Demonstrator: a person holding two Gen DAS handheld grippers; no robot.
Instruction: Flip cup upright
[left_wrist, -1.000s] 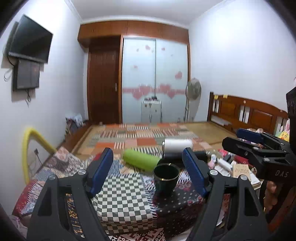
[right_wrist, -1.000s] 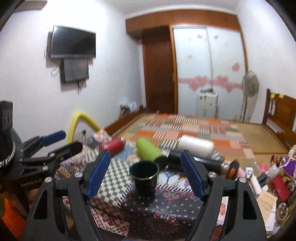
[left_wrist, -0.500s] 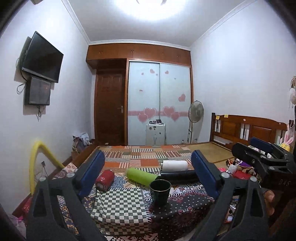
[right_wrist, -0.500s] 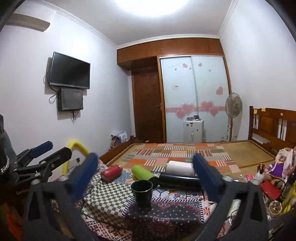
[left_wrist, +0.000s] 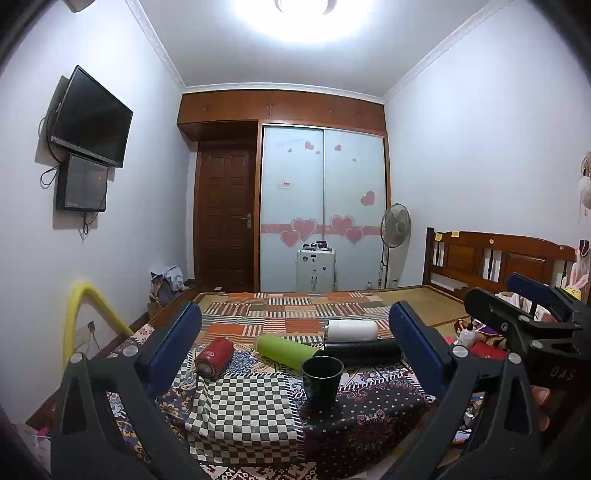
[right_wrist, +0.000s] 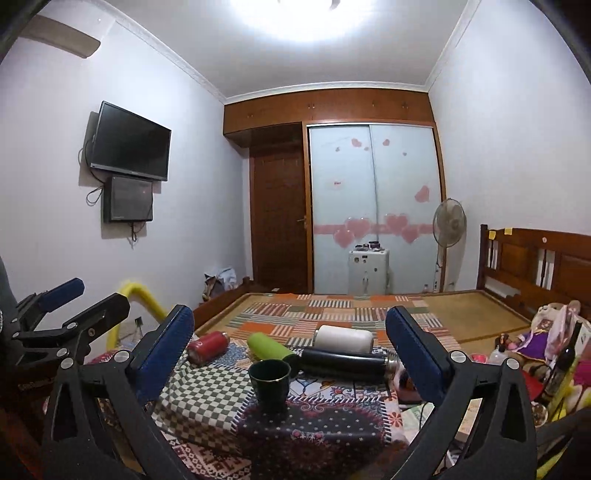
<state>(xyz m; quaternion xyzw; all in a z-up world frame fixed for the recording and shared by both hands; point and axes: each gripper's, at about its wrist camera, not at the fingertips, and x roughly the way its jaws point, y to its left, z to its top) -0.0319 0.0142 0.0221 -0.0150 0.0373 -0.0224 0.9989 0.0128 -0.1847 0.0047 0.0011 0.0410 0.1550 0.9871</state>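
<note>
Change since earlier frames: both grippers have drawn back and risen; the cup looks smaller and the ceiling light has come into view.
Left gripper (left_wrist: 293, 339): jaws spread wide, holding nothing, touching nothing.
Right gripper (right_wrist: 290, 341): jaws spread wide, empty, clear of every object.
Cup (left_wrist: 322, 376): dark green, upright, mouth up, standing on the patterned cloth (left_wrist: 240, 410) between the pads in both views; position on the cloth unchanged.
Behind cup: green bottle (left_wrist: 286, 350), black flask (left_wrist: 364, 351), white bottle (left_wrist: 352, 330), all lying on their sides; red can (left_wrist: 214, 357) to the left.
Left view only: right gripper body at the right edge.
Right view only: left gripper body at the left edge; soft toys (right_wrist: 554, 332) at the right.
</note>
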